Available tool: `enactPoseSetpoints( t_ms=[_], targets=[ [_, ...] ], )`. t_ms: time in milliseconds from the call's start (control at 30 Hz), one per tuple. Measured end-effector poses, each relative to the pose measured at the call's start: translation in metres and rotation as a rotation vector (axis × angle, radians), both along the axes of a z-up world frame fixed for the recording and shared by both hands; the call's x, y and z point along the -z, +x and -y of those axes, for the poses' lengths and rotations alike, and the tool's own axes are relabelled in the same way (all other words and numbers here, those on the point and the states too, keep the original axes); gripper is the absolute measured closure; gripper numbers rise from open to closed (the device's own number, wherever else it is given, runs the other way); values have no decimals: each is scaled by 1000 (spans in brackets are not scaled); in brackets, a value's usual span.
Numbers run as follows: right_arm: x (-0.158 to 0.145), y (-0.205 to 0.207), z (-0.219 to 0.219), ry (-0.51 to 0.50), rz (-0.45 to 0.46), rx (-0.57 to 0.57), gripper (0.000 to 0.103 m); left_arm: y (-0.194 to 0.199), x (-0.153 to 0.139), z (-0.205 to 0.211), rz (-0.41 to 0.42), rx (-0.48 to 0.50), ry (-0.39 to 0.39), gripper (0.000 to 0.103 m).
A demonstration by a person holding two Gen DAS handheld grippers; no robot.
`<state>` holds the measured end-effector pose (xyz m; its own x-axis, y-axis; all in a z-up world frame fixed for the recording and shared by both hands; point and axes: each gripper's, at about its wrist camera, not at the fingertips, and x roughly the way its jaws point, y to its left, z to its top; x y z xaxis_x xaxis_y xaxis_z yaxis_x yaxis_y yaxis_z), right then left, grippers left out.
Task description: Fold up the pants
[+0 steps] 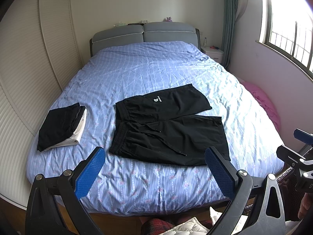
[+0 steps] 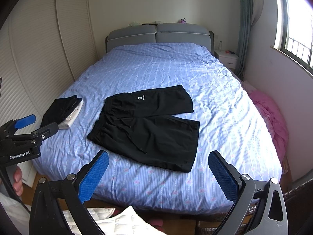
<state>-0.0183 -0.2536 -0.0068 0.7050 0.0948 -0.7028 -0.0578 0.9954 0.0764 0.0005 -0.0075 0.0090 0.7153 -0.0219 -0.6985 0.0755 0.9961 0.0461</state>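
Two tongs [image 1: 155, 173] [image 2: 158, 174], one pants [image 1: 168, 129]

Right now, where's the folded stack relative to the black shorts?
In both views the folded stack lies on the bed left of the black shorts, apart from them, near the bed's left edge by the louvered wardrobe.

Black pants [image 1: 172, 133] with a white logo [image 1: 156, 99] are lying on a blue striped sheet [image 1: 156, 68] showing pink flowers, near a grey headboard [image 1: 144, 33].
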Motion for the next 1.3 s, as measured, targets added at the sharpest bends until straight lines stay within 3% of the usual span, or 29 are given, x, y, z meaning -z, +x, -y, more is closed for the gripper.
enactPoseSetpoints(
  t_ms=[567, 867, 1033, 1300],
  targets=[
    [8, 10, -10, 0, -36, 10, 0, 13, 9, -23, -24, -18, 2, 0],
    [37, 51, -26, 9, -86, 78, 0, 44, 41, -65, -36, -72, 79, 0],
    [83, 96, -40, 52, -201, 181, 0, 86, 77, -105, -123, -103, 64, 0],
    [155, 136, -50, 97, -350, 368, 0, 159, 157, -158, -360, -125, -141, 0]
  ],
)
